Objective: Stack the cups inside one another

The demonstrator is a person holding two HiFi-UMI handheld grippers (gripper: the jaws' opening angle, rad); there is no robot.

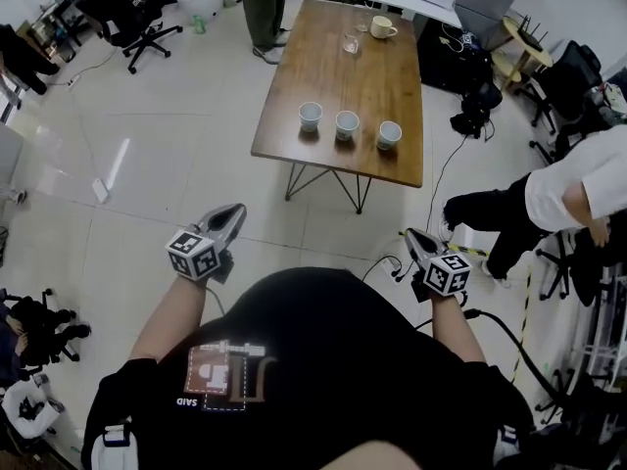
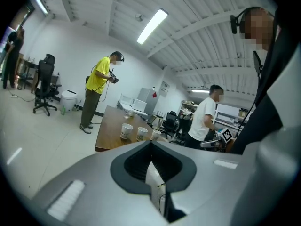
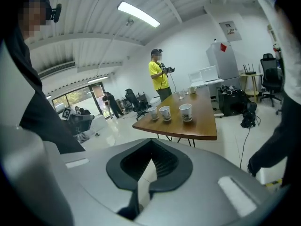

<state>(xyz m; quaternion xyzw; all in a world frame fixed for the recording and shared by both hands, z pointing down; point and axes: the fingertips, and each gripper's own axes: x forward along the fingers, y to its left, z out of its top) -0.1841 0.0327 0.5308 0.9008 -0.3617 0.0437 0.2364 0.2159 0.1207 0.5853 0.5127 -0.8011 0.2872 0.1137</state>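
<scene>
Far off on the long brown wooden table (image 1: 343, 57), three white paper cups (image 1: 347, 124) stand apart in a row, none stacked yet, so I hold my left gripper (image 1: 232, 214) and right gripper (image 1: 414, 237) close to me, both pinched closed and empty, I guess until I walk over.

Head view: from high above, aimed steeply down past left claw (image 1: 238, 210) and right claw (image 1: 409, 234); bench (image 1: 343, 57) far off, upper centre. Gripper views: low, tight behind own jaws, facing forward. Shared by all three: distant bench, three cups (image 1: 347, 123).
</scene>
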